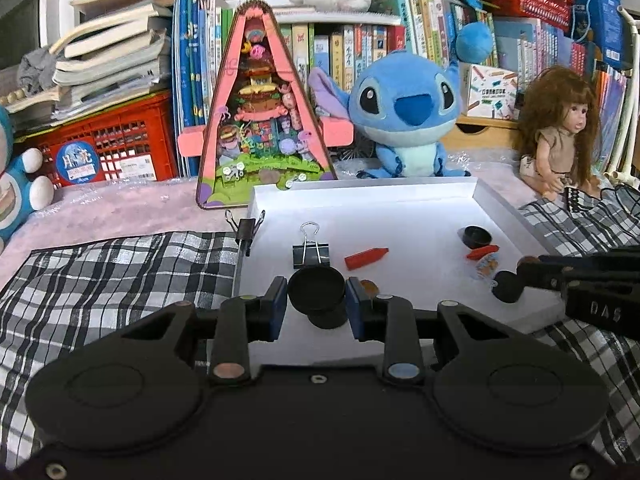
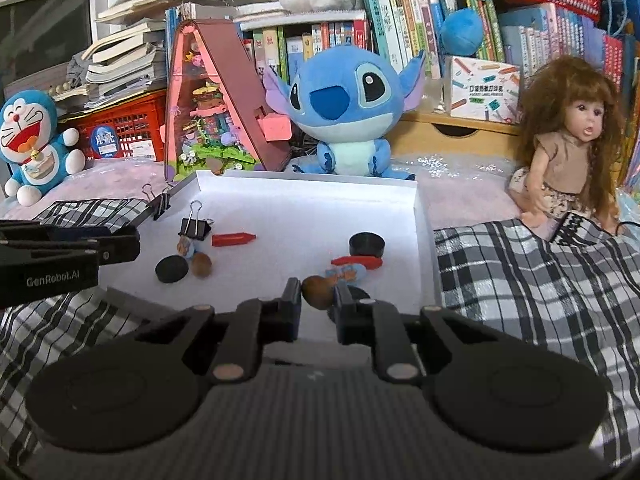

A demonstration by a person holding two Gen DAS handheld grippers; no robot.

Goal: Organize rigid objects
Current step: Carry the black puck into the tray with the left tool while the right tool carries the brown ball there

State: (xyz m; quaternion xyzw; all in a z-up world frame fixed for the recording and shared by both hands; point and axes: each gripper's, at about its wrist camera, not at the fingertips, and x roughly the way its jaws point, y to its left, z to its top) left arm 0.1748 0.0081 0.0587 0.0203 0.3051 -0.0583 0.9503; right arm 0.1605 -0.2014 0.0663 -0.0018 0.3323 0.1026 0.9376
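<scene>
A white tray (image 1: 440, 196) lies on the checked cloth. My left gripper (image 1: 317, 296) is shut on a black round cap (image 1: 316, 289) above the tray's near left part. My right gripper (image 2: 319, 294) is shut on a brown walnut (image 2: 317, 289) over the tray's near right edge; in the left wrist view it enters from the right (image 1: 532, 270). In the tray lie a black binder clip (image 1: 311, 254), two red crayons (image 1: 366, 258) (image 1: 482, 253), another black cap (image 1: 476, 237), a black disc (image 2: 171, 270), a second walnut (image 2: 201, 266) and small figurines (image 2: 346, 274).
A second binder clip (image 1: 245, 229) is clipped on the tray's left rim. Behind the tray stand a pink triangular toy house (image 1: 262, 120), a blue Stitch plush (image 1: 408, 116), a doll (image 1: 560, 132), a Doraemon plush (image 2: 34, 140), a red crate (image 1: 108, 148) and books.
</scene>
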